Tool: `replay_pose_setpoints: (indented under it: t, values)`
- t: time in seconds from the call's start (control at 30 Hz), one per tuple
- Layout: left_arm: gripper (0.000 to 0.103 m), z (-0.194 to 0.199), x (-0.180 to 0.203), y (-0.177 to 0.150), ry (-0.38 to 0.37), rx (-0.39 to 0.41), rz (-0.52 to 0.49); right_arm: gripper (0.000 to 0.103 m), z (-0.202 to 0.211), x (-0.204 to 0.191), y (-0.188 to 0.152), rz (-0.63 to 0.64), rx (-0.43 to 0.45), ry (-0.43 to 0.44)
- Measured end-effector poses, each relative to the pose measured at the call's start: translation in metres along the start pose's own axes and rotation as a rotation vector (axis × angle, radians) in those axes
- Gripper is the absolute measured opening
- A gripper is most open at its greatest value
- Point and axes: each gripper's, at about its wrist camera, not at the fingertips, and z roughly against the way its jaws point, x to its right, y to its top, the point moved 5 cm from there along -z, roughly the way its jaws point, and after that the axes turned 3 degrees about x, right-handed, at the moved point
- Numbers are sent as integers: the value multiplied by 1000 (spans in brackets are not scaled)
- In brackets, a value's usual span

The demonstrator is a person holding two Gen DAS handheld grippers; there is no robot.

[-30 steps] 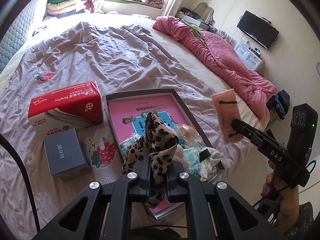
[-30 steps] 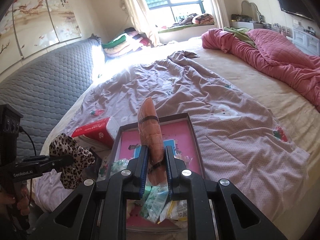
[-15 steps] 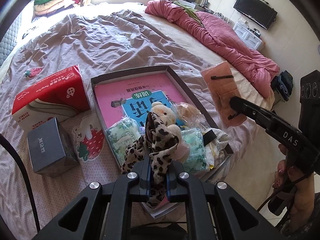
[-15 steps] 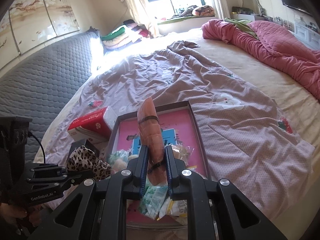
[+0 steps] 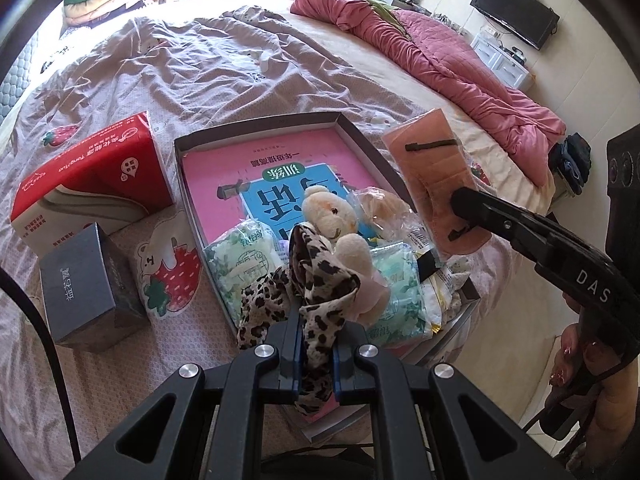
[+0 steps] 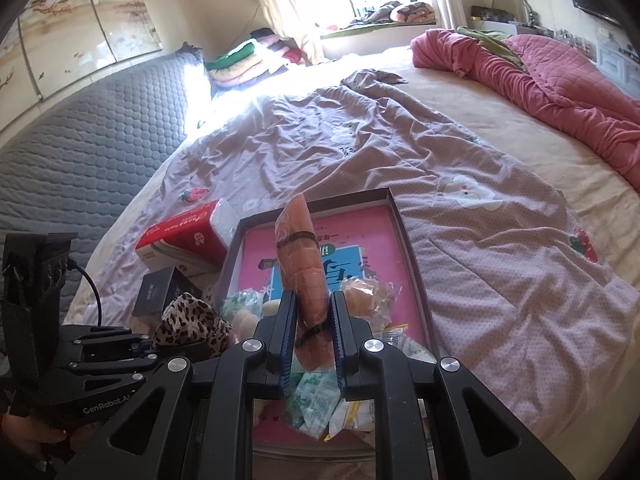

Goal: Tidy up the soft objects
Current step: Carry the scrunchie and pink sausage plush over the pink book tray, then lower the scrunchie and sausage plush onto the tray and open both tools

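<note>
My left gripper (image 5: pixel 315 334) is shut on a leopard-print cloth (image 5: pixel 316 280), held just above the near end of a shallow box (image 5: pixel 280 122); the cloth also shows in the right wrist view (image 6: pixel 192 320). My right gripper (image 6: pixel 312 320) is shut on an orange packaged soft item (image 6: pixel 300 248), held upright over the box (image 6: pixel 408 240); it shows in the left wrist view (image 5: pixel 432 176) at the box's right side. The box holds a pink book (image 5: pixel 248 176), a cream plush bear (image 5: pixel 332 212) and several soft packets (image 5: pixel 240 260).
A red tissue box (image 5: pixel 92 176) and a grey box (image 5: pixel 88 284) lie left of the shallow box on the mauve bedspread (image 5: pixel 220 64). A pink quilt (image 5: pixel 460 60) is bunched at the far right. The bed edge is to the right of the box.
My left gripper has lowered and moved in over the box's near end with the leopard cloth. My right gripper has also dropped closer to the box with the orange item.
</note>
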Motion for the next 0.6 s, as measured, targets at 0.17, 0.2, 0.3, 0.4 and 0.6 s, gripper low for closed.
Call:
replay_pose_setpoints:
  t: [0.17,0.2,0.3,0.4,0.6]
  values:
    - [11,-10,0,-3,-9,-24,4,19,-20,3,-12,-35,-65,-15]
    - [11,-11,-1,-4,-11,-30,7,19,-23,4,-13,-44,-70,-17]
    - [11,-14,-2,-6,-24,-35,18,19,-29,10,-16,-83,-78,-12]
    - [11,-16,-3,-5,-33,-37,30,20,-33,16,-17,-96,-90,-31]
    - [11,-19,-4,-6,-40,-42,33,20,-43,19,-19,-92,-119,-52]
